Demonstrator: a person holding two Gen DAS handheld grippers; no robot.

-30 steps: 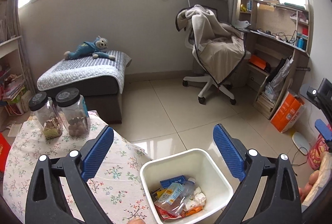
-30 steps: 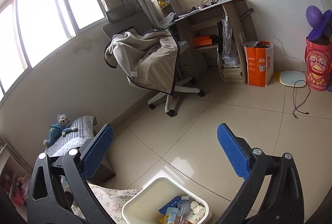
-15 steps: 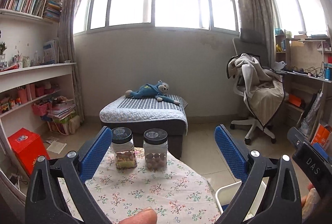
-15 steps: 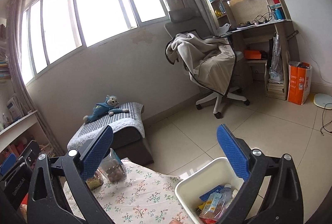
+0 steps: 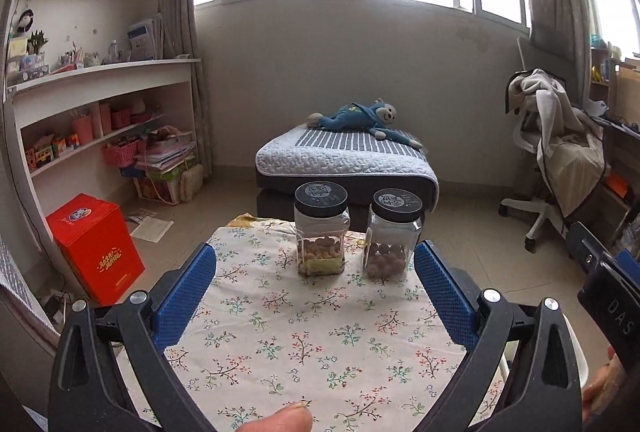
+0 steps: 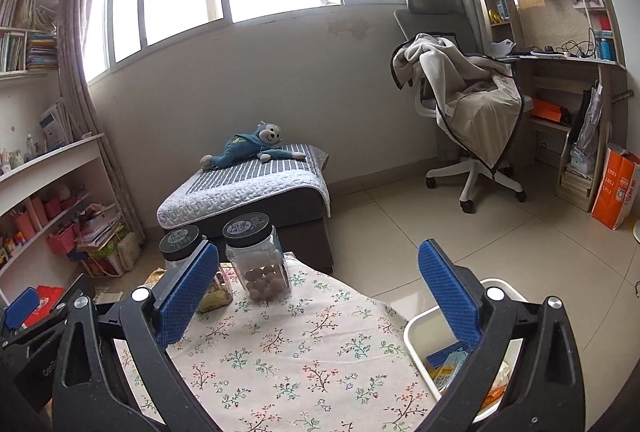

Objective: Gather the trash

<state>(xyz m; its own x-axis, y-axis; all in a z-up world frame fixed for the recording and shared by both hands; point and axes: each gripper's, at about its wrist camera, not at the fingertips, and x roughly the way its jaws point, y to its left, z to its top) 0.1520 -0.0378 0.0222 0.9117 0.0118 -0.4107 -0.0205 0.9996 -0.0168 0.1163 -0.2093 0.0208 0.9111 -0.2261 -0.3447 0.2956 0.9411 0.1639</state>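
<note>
Both grippers wide open, nothing held. Left gripper (image 5: 314, 280) over the floral tablecloth (image 5: 304, 336), no loose trash showing on the cloth in either view. Right gripper (image 6: 318, 290) also over the cloth, its right finger (image 6: 450, 296) overlapping the white bin (image 6: 414, 326). Bin sits off the table edge at 4 o'clock in right view; wrappers and a blue packet (image 6: 444, 352) already in it. Only a sliver of the bin shows at 4 o'clock in left view, so right hand is nearer the bin. Farther at 12 o'clock: two lidded snack jars, one with pale nuts (image 5: 321, 234), one with brown balls (image 5: 394, 234), upright, side by side, apart. Likely not trash. Task looks near done.
</note>
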